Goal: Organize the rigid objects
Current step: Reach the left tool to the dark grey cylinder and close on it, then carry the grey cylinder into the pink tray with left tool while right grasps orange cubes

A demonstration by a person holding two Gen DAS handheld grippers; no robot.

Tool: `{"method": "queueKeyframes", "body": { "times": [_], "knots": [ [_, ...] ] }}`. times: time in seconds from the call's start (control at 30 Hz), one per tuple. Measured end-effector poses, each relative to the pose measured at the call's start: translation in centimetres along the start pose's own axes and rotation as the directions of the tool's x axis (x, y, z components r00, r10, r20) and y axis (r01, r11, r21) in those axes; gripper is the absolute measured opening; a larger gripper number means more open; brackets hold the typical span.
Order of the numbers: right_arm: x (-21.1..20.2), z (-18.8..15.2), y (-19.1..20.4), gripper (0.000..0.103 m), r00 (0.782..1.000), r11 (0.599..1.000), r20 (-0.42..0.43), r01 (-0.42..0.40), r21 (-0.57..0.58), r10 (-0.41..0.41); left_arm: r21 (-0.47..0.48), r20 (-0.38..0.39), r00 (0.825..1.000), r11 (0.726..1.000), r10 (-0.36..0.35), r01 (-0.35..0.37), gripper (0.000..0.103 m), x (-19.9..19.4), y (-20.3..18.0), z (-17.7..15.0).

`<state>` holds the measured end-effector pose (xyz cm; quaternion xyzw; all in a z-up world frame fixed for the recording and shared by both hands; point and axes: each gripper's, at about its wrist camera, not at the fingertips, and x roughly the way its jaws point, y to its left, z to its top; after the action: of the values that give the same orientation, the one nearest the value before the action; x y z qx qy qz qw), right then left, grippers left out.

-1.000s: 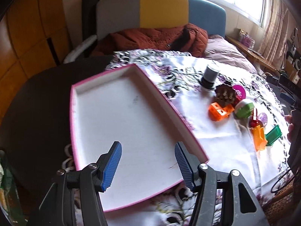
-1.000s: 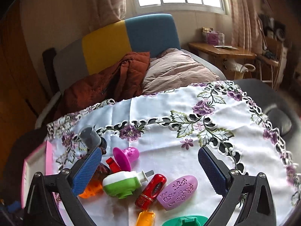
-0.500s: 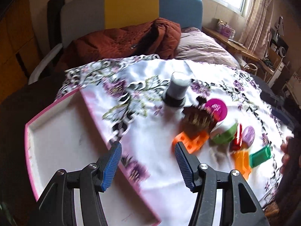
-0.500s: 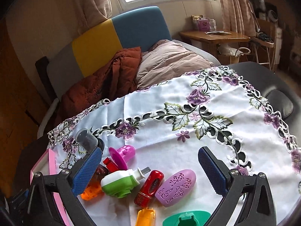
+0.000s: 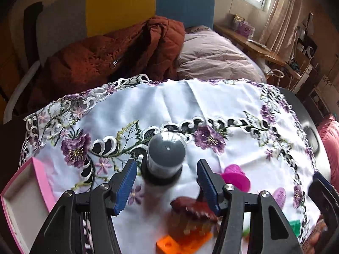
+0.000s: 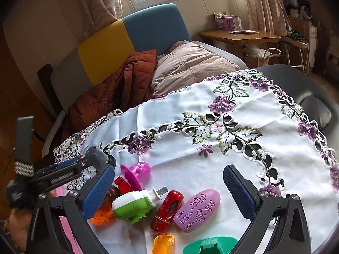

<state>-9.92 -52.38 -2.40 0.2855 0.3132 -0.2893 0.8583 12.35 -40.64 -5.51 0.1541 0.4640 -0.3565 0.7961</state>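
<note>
R gripper [image 6: 167, 192] open over toys: green-white bottle [image 6: 135, 206], red tube [image 6: 167, 210], purple oval [image 6: 197, 209] on cloth [image 6: 211, 158].

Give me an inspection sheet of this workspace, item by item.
Surface: dark table under an embroidered tablecloth.
Job's things: pink tray at the left edge; grey capped jar upright; green-white piece, red tube, lilac oval lying clustered.
Clutter: nothing seen.
Grippers: left gripper open, the jar standing just beyond its fingers; right gripper open above the cluster, empty.
Cables: nothing seen.
Surroundings: bed with rust jacket, wooden desk, window.
</note>
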Motion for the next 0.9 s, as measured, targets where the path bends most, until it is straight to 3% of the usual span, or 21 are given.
{"method": "queueKeyframes", "body": {
  "times": [0.1,0.17,0.2,0.4,0.5,0.73,0.8,0.87,0.9],
  "knots": [
    [0.2,0.0,0.0,0.103,1.0,1.0,-0.005,0.003,-0.004,-0.003,-0.02,-0.029,1.0,1.0,0.001,-0.002,0.059,2.0,0.2,0.8],
    [0.3,-0.1,0.1,0.103,1.0,1.0,-0.007,0.006,-0.01,-0.006,-0.027,-0.039,0.999,0.999,-0.036,0.035,0.045,2.5,0.4,0.8],
    [0.4,-0.1,0.1,0.103,1.0,1.0,-0.01,0.005,-0.013,-0.005,-0.026,-0.022,0.998,0.998,-0.052,0.052,0.044,2.2,0.5,0.6],
    [0.7,-0.1,0.0,0.103,1.0,1.0,-0.02,0.01,-0.012,-0.01,-0.072,0.045,0.993,0.991,-0.109,0.112,0.043,-1.4,2.1,-1.5],
    [0.8,-0.2,0.3,0.103,1.0,1.0,-0.029,-0.011,-0.028,0.01,-0.076,0.085,0.991,0.991,-0.101,0.107,0.043,-4.1,3.5,-3.2],
    [1.0,-1.5,3.8,0.103,0.996,0.978,-0.053,-0.074,-0.194,0.065,-0.104,0.15,0.984,0.988,-0.1,0.116,0.043,-9.6,6.6,-7.5],
    [1.2,-2.0,4.7,0.1,0.994,0.967,-0.074,-0.095,-0.236,0.08,-0.121,0.159,0.982,0.985,-0.103,0.123,0.043,-10.9,7.5,-8.8],
    [1.3,-2.7,5.7,0.08,0.979,0.947,-0.13,-0.189,-0.26,0.159,-0.143,0.17,0.98,0.982,-0.101,0.126,0.043,-12.1,8.6,-10.5],
    [1.4,-3.1,6.5,0.075,0.97,0.932,-0.157,-0.227,-0.282,0.188,-0.148,0.175,0.98,0.981,-0.098,0.125,0.043,-12.7,9.0,-11.1]
  ]
}}
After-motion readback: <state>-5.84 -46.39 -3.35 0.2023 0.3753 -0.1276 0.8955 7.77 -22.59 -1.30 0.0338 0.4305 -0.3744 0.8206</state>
